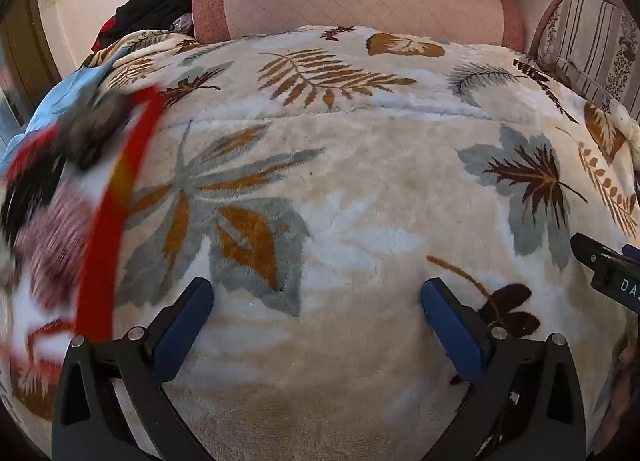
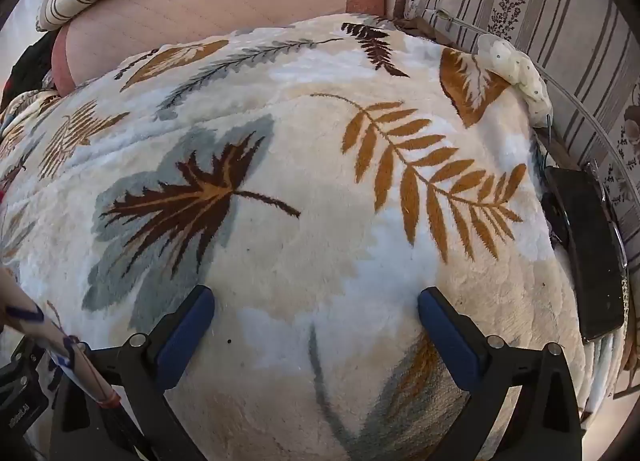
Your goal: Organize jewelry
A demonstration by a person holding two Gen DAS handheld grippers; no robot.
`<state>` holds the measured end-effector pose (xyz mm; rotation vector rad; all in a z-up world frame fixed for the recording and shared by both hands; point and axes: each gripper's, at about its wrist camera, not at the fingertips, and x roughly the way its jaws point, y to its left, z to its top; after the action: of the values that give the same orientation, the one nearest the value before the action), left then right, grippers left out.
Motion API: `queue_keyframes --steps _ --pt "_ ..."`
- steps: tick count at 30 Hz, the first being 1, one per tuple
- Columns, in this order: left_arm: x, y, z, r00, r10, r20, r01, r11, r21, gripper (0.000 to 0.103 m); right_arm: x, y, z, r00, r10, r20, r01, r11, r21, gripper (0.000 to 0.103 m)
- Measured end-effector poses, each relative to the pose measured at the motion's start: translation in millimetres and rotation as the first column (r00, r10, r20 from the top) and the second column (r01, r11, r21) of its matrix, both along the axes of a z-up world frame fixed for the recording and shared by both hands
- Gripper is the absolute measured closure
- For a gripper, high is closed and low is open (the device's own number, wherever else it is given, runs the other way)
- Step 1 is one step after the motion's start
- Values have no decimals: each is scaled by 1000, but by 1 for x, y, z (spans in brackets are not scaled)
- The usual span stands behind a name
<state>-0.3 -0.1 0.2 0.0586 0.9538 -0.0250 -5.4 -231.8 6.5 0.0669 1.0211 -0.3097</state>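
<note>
- Both claws, the left gripper (image 1: 317, 297) and right gripper (image 2: 316, 305), gaped fully wide, holding nothing, above a cream fleece leaf-print blanket (image 1: 360, 189).
- Blurred red band (image 1: 120, 197) and dark jewelry pieces (image 1: 90, 133) lay far left.
- White beaded hairpiece (image 2: 516, 69) rested at the blanket's far-right edge.

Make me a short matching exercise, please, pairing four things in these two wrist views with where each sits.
Things:
1. red band
2. cream dotted hair piece
3. black flat case
4. left hand-held gripper

Places:
A. right edge of the blanket, right wrist view
B. blurred, left side of the left wrist view
C. open over bare leaf-print blanket
D. far right corner of the blanket

Pairs: 1-B, 2-D, 3-A, 4-C
</note>
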Motion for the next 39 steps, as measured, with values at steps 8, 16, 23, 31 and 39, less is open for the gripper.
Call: queue_keyframes --steps 8,16,23,31,39 --pt "-2 -2 2 1000 -1 -1 1 1000 2 0 -8 -2 4 999 -9 53 7 999 46 0" --pt "0 -1 0 1000 1 -7 -1 1000 3 0 -1 -2 1 1000 -2 31 1 1000 30 0" --pt "0 -2 1 1000 0 -7 0 1000 0 0 2 -5 1 1000 0 30 -1 999 42 0" --pt "1 -1 1 1000 1 -10 -1 1000 -2 0 0 -4 1 1000 7 28 -8 999 41 0" --pt "-2 -3 2 1000 -1 -7 1 1000 -1 0 -15 -4 11 997 -5 79 -2 996 91 1"
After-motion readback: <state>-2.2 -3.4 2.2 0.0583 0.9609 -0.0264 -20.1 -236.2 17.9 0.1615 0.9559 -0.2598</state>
